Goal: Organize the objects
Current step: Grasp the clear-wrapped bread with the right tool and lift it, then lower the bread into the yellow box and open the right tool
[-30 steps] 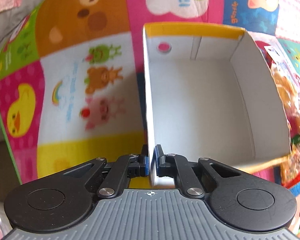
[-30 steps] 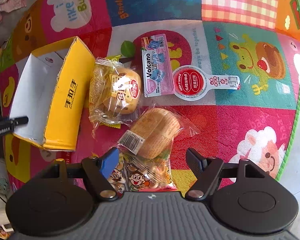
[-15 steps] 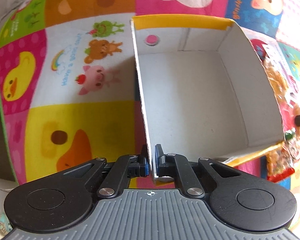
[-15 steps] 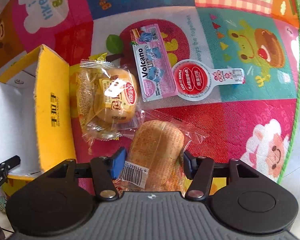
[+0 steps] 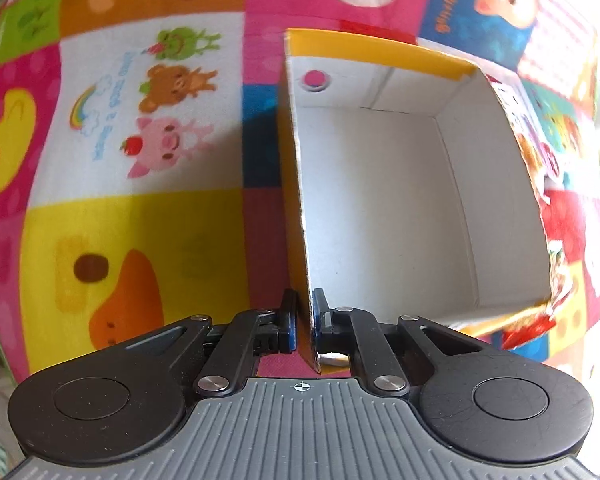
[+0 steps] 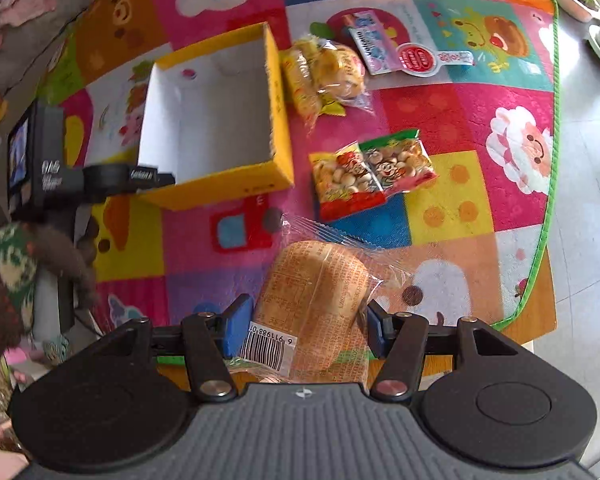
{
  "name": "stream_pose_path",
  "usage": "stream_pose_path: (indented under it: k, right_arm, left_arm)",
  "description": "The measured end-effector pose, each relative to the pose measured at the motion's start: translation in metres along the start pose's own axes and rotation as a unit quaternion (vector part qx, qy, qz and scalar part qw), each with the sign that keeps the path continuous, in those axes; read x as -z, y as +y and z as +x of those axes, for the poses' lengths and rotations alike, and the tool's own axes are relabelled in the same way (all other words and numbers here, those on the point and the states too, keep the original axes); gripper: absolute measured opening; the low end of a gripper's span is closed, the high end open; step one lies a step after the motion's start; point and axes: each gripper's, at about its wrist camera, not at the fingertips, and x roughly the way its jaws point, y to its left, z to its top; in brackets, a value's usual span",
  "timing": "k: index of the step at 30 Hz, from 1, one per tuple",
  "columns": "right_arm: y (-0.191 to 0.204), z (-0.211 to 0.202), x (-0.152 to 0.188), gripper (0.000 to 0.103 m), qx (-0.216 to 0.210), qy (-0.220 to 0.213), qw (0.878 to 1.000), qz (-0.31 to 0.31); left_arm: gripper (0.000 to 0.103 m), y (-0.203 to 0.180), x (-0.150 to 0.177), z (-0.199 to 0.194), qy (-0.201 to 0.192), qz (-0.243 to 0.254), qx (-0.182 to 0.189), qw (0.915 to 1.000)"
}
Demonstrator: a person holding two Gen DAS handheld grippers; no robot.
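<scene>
A yellow cardboard box [image 5: 380,184] with a white inside stands empty on the play mat; it also shows in the right wrist view [image 6: 216,120]. My left gripper [image 5: 305,320] is shut on the box's near left wall. My right gripper [image 6: 304,326] is shut on a wrapped bread bun [image 6: 316,296] and holds it lifted above the mat, to the right of and nearer than the box.
On the mat right of the box lie a yellow cake packet [image 6: 324,70], a pink Volcano packet [image 6: 370,42], a red round-label packet [image 6: 424,58] and a cartoon biscuit bag [image 6: 372,172]. The mat's green edge [image 6: 548,184] borders grey floor.
My right gripper closed on the bun and lifted it up and back, so the mat now looks farther away. The left gripper keeps its hold on the box wall.
</scene>
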Motion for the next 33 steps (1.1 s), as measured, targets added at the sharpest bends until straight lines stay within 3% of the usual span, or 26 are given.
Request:
stream_pose_path:
  k: [6, 14, 20, 25, 28, 33]
  right_arm:
    - [0.03, -0.02, 0.022, 0.057, 0.005, -0.004, 0.999, -0.046]
    - [0.065, -0.013, 0.012, 0.057, -0.026, 0.017, 0.997, -0.077]
    - [0.086, -0.02, -0.024, 0.057, -0.028, 0.0, 0.994, -0.102]
    - [0.097, -0.033, -0.077, 0.058, -0.039, -0.07, 0.993, -0.083]
    - [0.098, -0.034, -0.102, 0.074, -0.055, -0.1, 0.991, -0.062]
    - [0.091, -0.023, -0.104, 0.074, -0.039, -0.089, 0.992, -0.082]
  left_arm:
    - [0.01, 0.003, 0.0, 0.002, -0.002, -0.011, 0.013, 0.9999]
    - [0.011, 0.018, 0.007, 0.005, -0.012, -0.052, 0.039, 0.9978]
    - [0.011, 0.021, 0.007, 0.006, -0.015, -0.058, 0.048, 0.997]
    - [0.011, 0.022, 0.008, 0.005, -0.012, -0.062, 0.052, 0.9967]
    - [0.011, 0.024, 0.007, 0.005, -0.01, -0.071, 0.049, 0.9962]
    - [0.014, 0.025, 0.007, 0.005, -0.009, -0.083, 0.047, 0.9954]
